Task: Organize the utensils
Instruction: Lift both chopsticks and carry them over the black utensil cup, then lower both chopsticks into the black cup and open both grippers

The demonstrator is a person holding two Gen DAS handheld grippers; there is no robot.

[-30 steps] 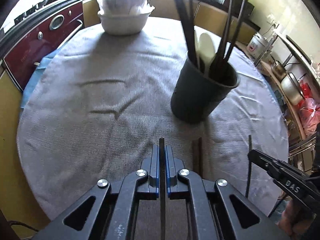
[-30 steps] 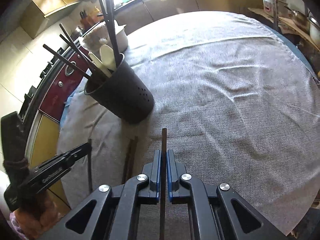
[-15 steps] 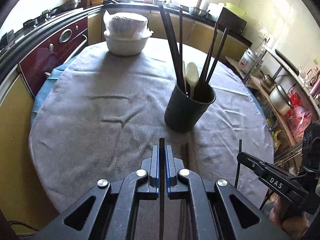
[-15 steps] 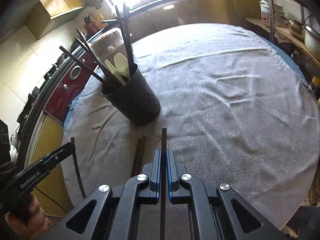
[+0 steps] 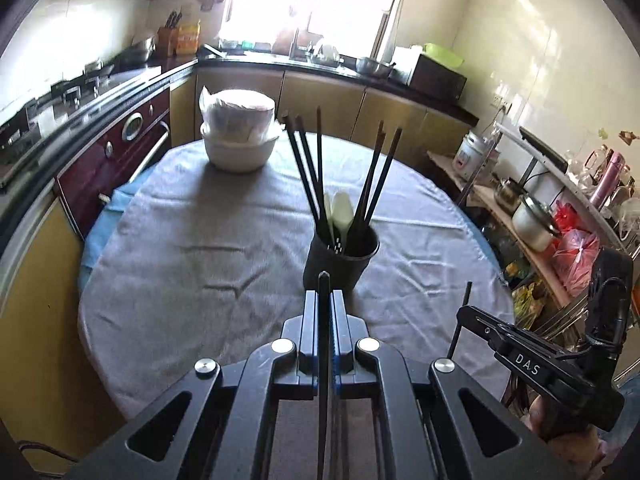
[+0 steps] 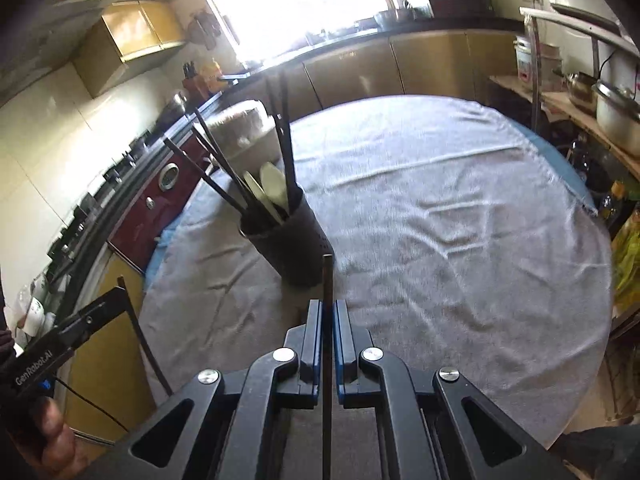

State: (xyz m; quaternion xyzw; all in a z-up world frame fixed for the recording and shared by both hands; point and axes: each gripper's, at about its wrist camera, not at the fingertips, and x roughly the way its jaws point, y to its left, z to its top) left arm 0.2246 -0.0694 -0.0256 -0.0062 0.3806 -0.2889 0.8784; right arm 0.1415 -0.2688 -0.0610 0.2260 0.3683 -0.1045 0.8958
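A black utensil holder (image 5: 340, 261) stands on the grey-clothed round table (image 5: 200, 248), holding several dark chopsticks and pale spoons; it also shows in the right wrist view (image 6: 292, 240). My left gripper (image 5: 324, 300) is shut on a dark chopstick (image 5: 323, 344) that points at the holder from above and in front. My right gripper (image 6: 327, 312) is shut on another dark chopstick (image 6: 327, 280). Each gripper shows in the other's view, with its chopstick upright: the right gripper (image 5: 464, 312) and the left gripper (image 6: 120, 288).
A white bowl covered with a wrapped lid (image 5: 239, 140) stands at the table's far side. A dark red oven (image 5: 116, 160) and counters lie left. Shelves with pots and a rice cooker (image 5: 532, 224) stand right.
Both grippers have risen and pulled back from the table with their chopsticks. The holder now looks smaller and farther. The loose chopsticks seen lying before the holder are no longer visible.
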